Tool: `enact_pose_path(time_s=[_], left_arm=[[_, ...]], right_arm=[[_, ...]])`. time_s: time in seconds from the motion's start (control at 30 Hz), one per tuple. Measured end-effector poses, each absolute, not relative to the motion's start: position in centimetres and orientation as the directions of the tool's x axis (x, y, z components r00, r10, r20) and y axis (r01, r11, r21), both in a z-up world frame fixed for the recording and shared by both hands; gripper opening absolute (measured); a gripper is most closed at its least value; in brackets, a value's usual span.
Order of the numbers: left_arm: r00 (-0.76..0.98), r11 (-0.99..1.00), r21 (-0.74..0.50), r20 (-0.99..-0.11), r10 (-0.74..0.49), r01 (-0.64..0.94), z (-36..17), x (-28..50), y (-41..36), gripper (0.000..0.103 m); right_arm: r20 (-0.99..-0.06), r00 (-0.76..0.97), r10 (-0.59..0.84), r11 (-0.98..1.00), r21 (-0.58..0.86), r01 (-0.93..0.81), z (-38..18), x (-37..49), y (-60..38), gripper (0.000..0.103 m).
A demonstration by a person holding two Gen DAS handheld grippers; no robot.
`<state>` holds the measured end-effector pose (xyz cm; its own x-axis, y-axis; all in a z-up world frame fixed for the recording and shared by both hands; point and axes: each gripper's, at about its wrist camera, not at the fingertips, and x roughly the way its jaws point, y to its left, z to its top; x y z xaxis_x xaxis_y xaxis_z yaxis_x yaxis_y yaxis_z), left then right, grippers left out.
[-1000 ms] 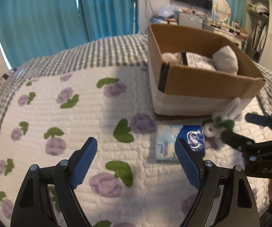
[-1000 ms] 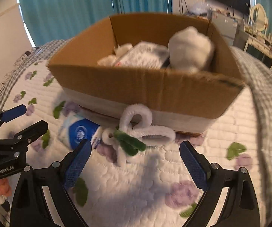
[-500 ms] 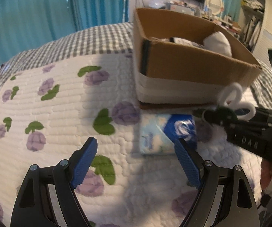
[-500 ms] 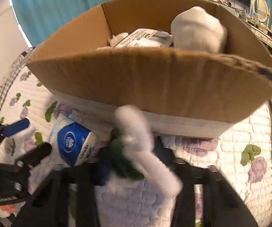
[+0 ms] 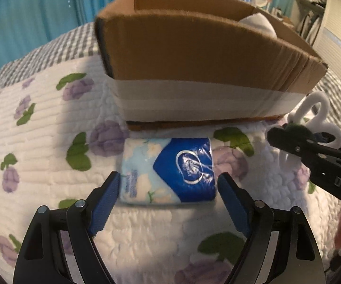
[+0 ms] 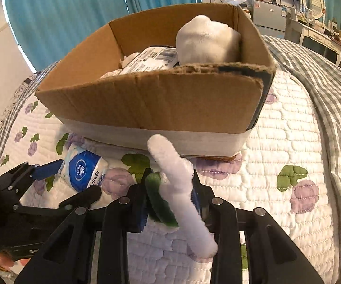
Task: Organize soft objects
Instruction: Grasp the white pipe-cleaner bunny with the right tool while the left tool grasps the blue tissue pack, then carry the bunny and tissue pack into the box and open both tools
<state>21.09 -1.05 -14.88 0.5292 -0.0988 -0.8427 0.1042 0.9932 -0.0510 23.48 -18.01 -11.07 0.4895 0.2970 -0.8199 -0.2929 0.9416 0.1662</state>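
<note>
A blue and white tissue pack [image 5: 169, 170] lies on the flowered quilt just in front of the cardboard box [image 5: 194, 54]. My left gripper [image 5: 168, 194] is open, its blue pads on either side of the pack's near end. My right gripper [image 6: 170, 189] is shut on a white and green pipe-cleaner flower [image 6: 175, 182] and holds it above the quilt, in front of the box [image 6: 161, 104]. The flower also shows in the left wrist view [image 5: 312, 123]. The box holds a white sock ball [image 6: 206, 40] and a wrapped pack [image 6: 151, 59].
The quilt [image 6: 288, 142] covers a bed, with a grey checked blanket [image 6: 331, 90] at the right. Teal curtains [image 6: 63, 11] hang behind. A desk with a mirror [image 6: 312, 0] stands at the far right.
My right gripper closed on the pipe-cleaner flower and lifted it off the quilt. My left gripper moved forward and down until its open pads flank the tissue pack.
</note>
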Motion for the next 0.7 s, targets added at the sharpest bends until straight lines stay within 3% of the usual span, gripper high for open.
enact_pose_path(time_s=[0.07,0.13,0.37,0.7], left_arm=[[0.535,0.993,-0.032,-0.84,-0.091,0.118,-15.2,21.2,-1.3,0.082],[0.545,0.991,-0.019,-0.834,-0.089,0.132,-15.3,21.1,-1.5,0.073],[0.573,0.984,0.002,-0.813,-0.103,0.18,-13.6,19.2,-1.7,0.072],[0.648,0.983,0.004,-0.753,-0.117,0.182,-6.7,15.1,-0.8,0.072]], right_arm=[[-0.821,0.489,0.295,0.941,0.161,-0.297,-11.2,23.5,-17.9,0.03],[-0.821,0.489,0.296,0.94,0.159,-0.301,-11.3,23.7,-17.3,0.03],[-0.812,0.512,0.281,0.944,0.138,-0.299,-10.9,23.0,-16.2,0.03],[-0.765,0.58,0.279,0.939,0.09,-0.333,-4.2,18.5,-16.1,0.03]])
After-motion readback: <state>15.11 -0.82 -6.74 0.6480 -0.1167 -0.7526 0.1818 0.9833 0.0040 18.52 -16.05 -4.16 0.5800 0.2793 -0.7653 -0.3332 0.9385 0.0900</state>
